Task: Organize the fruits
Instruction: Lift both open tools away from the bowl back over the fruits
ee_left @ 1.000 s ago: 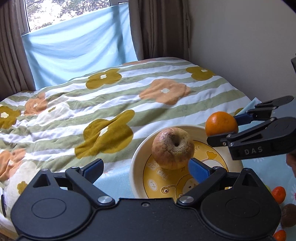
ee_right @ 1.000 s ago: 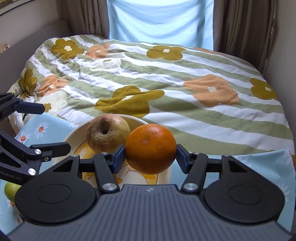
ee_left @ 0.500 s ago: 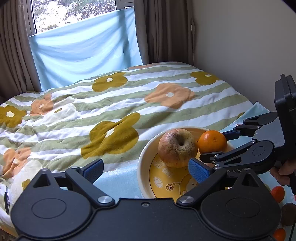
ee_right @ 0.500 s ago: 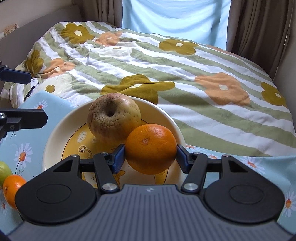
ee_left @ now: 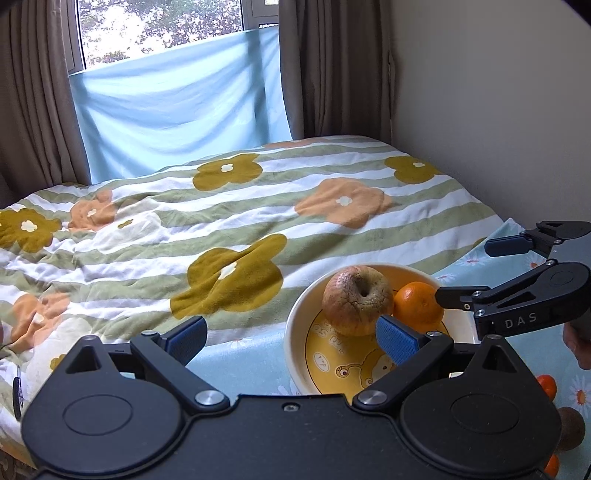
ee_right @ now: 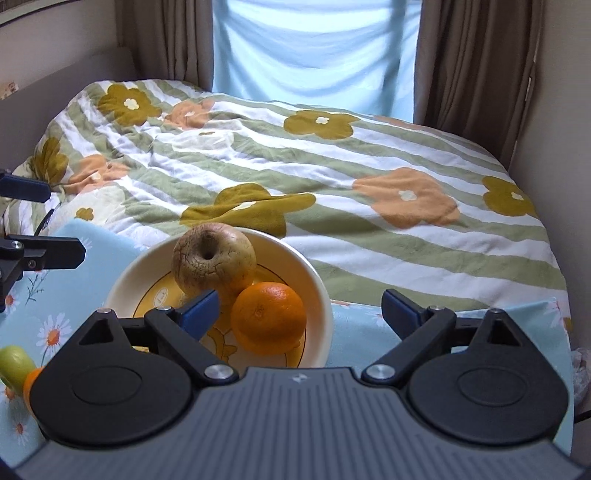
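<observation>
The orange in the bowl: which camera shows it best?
The right wrist view: the orange sits whole and close in the bowl, between the open right gripper. In the left wrist view, the apple and that gripper partly hide it.

Lighting: daylight, soft and even, entering through the window (ee_left: 162, 29) at the upper left of the left wrist view; glass overexposed, tree detail washed out. Blue cloth (ee_right: 314, 48) backlit, glowing at the top centre of the right wrist view. Shadows: faint, soft-edged, under the fruit in the bowl (ee_right: 317, 280). Glare: small highlights on the orange (ee_right: 269, 317). Focus: foreground sharp; curtains (ee_left: 33, 92) slightly soft. Distortion: fisheye bending at the edges, dark vignette in the corners.
</observation>
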### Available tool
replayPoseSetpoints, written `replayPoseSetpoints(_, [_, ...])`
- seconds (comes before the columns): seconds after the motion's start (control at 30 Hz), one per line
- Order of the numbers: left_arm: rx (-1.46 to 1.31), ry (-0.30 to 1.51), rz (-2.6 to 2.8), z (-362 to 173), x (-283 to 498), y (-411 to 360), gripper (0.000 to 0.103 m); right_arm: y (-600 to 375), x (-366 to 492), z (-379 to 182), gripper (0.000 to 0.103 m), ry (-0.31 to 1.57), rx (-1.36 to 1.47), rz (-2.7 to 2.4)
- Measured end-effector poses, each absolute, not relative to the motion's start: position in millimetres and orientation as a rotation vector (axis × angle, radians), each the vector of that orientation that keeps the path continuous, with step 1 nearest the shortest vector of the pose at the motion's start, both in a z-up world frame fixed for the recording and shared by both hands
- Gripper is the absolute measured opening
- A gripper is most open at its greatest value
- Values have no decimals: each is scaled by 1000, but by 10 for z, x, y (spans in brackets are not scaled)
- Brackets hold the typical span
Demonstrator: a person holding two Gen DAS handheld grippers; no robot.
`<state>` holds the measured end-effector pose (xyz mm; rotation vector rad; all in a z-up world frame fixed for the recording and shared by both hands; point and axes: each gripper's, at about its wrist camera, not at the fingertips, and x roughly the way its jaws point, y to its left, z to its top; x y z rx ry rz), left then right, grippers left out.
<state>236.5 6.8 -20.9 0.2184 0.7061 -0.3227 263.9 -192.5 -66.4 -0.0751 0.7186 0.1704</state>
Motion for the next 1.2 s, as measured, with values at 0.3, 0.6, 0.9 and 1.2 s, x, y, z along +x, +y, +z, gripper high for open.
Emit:
replayPoseSetpoints(0.3, [202,635,-245,175,1899,66,100,-2074,2153,-126,103,672,-5,122])
replayPoseSetpoints(0.6, [147,594,-135,413,1228,56,100,-2272,1444,191,103,655,4,123])
replayPoseSetpoints(0.9, [107,589,-63,326,576,-113,100,-2486,745,181,103,660,-17,152])
replayPoseSetpoints(1.2, [111,607,10,-153,404,-110,100,-2484,320,-247,103,698,-33,171])
